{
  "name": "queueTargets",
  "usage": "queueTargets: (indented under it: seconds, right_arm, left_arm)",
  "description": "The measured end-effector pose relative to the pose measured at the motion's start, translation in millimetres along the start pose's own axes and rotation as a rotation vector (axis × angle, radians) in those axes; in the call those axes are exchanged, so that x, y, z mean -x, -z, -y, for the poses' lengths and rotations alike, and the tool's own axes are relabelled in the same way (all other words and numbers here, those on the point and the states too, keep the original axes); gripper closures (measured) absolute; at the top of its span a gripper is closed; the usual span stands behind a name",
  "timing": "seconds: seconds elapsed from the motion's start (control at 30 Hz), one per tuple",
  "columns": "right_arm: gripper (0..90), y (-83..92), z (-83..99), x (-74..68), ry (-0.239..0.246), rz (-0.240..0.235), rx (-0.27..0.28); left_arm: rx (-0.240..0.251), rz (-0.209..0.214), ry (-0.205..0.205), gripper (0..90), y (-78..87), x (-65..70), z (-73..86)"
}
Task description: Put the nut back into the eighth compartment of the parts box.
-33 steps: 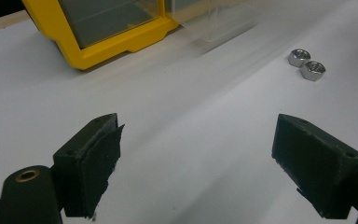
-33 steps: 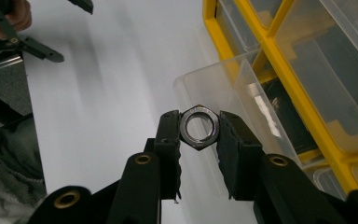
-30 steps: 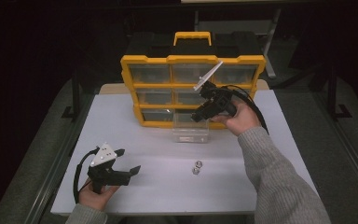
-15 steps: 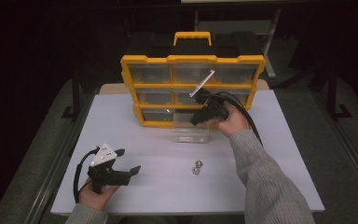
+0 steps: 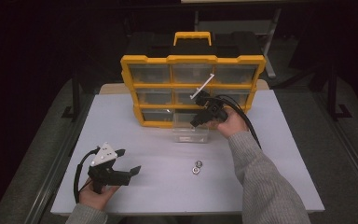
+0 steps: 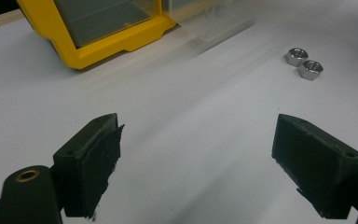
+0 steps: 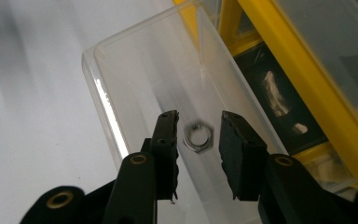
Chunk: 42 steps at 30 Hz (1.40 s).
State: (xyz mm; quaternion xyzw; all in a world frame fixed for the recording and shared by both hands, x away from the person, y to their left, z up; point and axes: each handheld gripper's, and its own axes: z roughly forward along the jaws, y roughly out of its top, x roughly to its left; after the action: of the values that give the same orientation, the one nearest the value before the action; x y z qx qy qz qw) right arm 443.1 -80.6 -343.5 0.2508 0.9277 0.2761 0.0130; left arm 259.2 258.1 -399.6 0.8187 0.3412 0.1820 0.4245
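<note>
My right gripper (image 5: pixel 196 122) hangs over the clear plastic drawer (image 5: pixel 189 133) pulled out from the bottom row of the yellow-framed organiser with translucent compartments (image 5: pixel 192 88). From above, its tips are hard to read. The right gripper view settles it: my right gripper (image 7: pixel 198 135) has its black, matte jaws a little apart, and a silvery hexagonal steel nut (image 7: pixel 198 136) sits in the gap over the drawer's glossy floor (image 7: pixel 140 84); whether either jaw touches it I cannot tell. My left gripper (image 5: pixel 129 164) rests near the front left of the white table (image 5: pixel 270 154), jaws wide apart. Its own view brings out two more shiny hex nuts (image 6: pixel 304 62), touching, on the smooth tabletop.
</note>
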Motion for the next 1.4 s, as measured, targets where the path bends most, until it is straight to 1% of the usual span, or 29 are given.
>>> queueTargets:
  seconds: [0.2, 0.3, 0.37, 0.43, 0.57, 0.63, 0.67, 0.73, 0.8, 0.83, 0.87, 0.93, 0.97, 1.03, 1.07, 1.13, 1.23, 1.4]
  right_arm:
    - [63.9, 9.8, 3.1, -3.8, 0.006, 0.005, 0.018]
    - [63.0, 19.3, 5.4, -9.4, 0.011, 0.000, 0.037]
    - [62.1, 25.9, 7.0, -13.8, 0.024, 0.002, 0.041]
    - [61.3, 31.9, 9.1, -17.5, 0.027, -0.002, 0.051]
    - [60.3, 44.8, 16.5, -25.2, 0.026, -0.013, 0.077]
    - [59.7, 48.0, 20.2, -27.4, 0.043, -0.019, 0.090]
    - [59.4, 50.2, 22.4, -29.8, 0.040, -0.021, 0.087]
    - [58.5, 52.9, 26.9, -33.4, 0.060, -0.023, 0.098]
    - [57.9, 55.8, 32.9, -39.7, 0.055, -0.029, 0.100]
    - [57.6, 56.6, 35.8, -42.0, 0.061, -0.027, 0.103]
    - [57.2, 57.0, 38.9, -43.7, 0.073, -0.028, 0.108]
    - [57.0, 57.2, 45.4, -48.4, 0.073, -0.034, 0.116]
    - [56.9, 56.8, 48.8, -51.1, 0.072, -0.034, 0.116]
    - [57.0, 55.0, 54.8, -55.6, 0.074, -0.032, 0.115]
    - [56.9, 54.0, 57.0, -57.0, 0.076, -0.032, 0.113]
    - [56.9, 50.2, 62.6, -59.9, 0.078, -0.036, 0.115]
    - [56.7, 42.2, 71.6, -62.2, 0.061, -0.048, 0.113]
    - [56.2, 27.0, 83.4, -62.9, 0.052, -0.055, 0.093]
  left_arm:
    - [0.006, 0.000, 0.006, 14.8, -0.5, 0.0, 0.4]
    - [0.003, 0.001, 0.003, 14.8, -0.5, 0.2, 0.3]
    - [-0.006, 0.002, -0.007, 14.8, -0.5, -0.4, 0.4]
    - [-0.004, 0.002, -0.004, 14.8, -0.7, -0.2, 0.3]
    - [-0.001, 0.000, 0.000, 14.8, -0.6, 0.2, 0.4]
    - [0.001, -0.004, 0.000, 14.8, -0.4, 0.3, 0.4]
    - [0.001, -0.005, 0.000, 14.8, -0.1, 0.3, 0.4]
    - [0.008, -0.004, 0.005, 14.8, -0.1, -0.1, 0.5]
    - [0.010, -0.005, 0.007, 14.8, 0.0, -0.1, 0.5]
    - [0.007, -0.005, 0.008, 14.8, 0.1, 0.2, 0.5]
    - [0.007, -0.005, 0.007, 14.8, 0.0, 0.2, 0.6]
    - [0.003, -0.005, 0.002, 14.8, 0.0, 0.2, 0.3]
    - [0.002, -0.006, -0.007, 14.8, 0.0, -0.2, 0.2]
    - [0.003, -0.007, -0.008, 14.8, -0.3, -0.2, 0.2]
    - [0.001, -0.005, 0.001, 14.8, -0.3, 0.3, 0.3]
    - [0.006, -0.005, 0.004, 14.8, -0.9, 0.7, 0.4]
    - [0.007, -0.006, -0.001, 14.8, -1.2, 1.0, 0.2]
    - [0.006, -0.004, 0.002, 14.8, -1.5, 0.9, 0.4]
